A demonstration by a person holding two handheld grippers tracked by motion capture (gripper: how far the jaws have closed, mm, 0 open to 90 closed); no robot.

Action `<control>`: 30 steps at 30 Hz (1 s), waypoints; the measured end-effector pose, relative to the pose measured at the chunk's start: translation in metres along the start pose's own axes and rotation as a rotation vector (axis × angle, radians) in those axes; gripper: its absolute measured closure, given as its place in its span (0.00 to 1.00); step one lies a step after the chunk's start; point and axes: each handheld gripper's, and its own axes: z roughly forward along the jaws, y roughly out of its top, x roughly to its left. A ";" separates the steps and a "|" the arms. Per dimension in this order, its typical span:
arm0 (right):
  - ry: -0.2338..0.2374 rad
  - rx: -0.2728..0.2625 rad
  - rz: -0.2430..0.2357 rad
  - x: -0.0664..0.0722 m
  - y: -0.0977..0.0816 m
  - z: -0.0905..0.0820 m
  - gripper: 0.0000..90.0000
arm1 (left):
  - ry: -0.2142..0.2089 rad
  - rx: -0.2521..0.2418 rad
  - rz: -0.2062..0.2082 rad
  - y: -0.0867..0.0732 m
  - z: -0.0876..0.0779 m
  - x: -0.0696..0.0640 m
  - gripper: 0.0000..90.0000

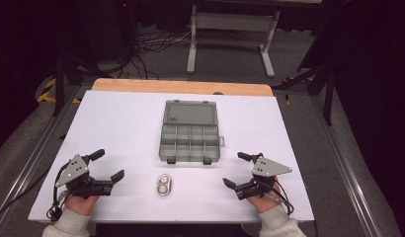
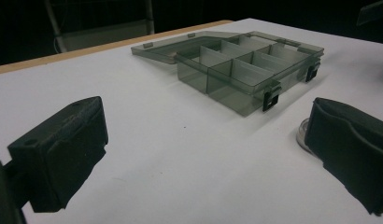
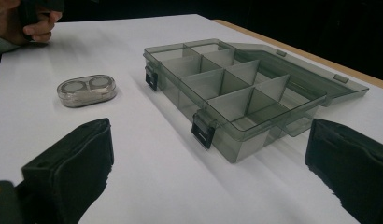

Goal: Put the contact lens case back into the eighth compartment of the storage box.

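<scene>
A smoky grey compartment box [image 1: 189, 137] lies open at the table's middle, lid folded back flat, its several compartments empty [image 2: 245, 70] [image 3: 231, 88]. In front of it sits a small clear oval case with two round wells [image 1: 165, 185] [image 3: 87, 90], partly hidden behind a jaw in the left gripper view [image 2: 302, 133]. My left gripper [image 1: 107, 164] rests near the front left edge, open and empty [image 2: 199, 154]. My right gripper [image 1: 236, 170] rests at the front right, open with nothing between its jaws [image 3: 206, 168].
The white table top [image 1: 121, 128] has a wooden strip [image 1: 181, 87] along its far edge. Behind it stand a grey metal frame [image 1: 230, 29] and floor cables. The person's other hand [image 3: 26, 21] shows far off in the right gripper view.
</scene>
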 end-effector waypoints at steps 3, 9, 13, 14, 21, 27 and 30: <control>-0.006 0.016 0.001 -0.001 0.004 -0.002 0.02 | -0.001 0.002 0.003 0.000 0.000 0.000 0.01; 0.000 0.004 0.004 -0.001 0.014 -0.008 0.02 | -0.001 0.006 0.005 0.000 0.000 0.000 0.01; 0.012 -0.001 0.000 -0.001 0.019 -0.009 0.02 | -0.002 0.005 0.005 0.000 0.000 0.000 0.01; 0.016 -0.009 -0.007 -0.001 0.022 -0.010 0.02 | -0.001 0.007 0.006 0.000 0.000 0.000 0.01; 0.023 0.006 -0.008 -0.004 0.028 -0.010 0.02 | 0.000 0.007 0.006 0.000 0.000 0.000 0.01; 0.037 0.015 -0.014 -0.005 0.035 -0.010 0.03 | 0.001 0.008 0.007 0.000 0.000 0.000 0.01; 0.052 0.031 -0.019 -0.007 0.037 -0.008 0.03 | 0.000 0.007 0.007 0.000 0.000 0.000 0.01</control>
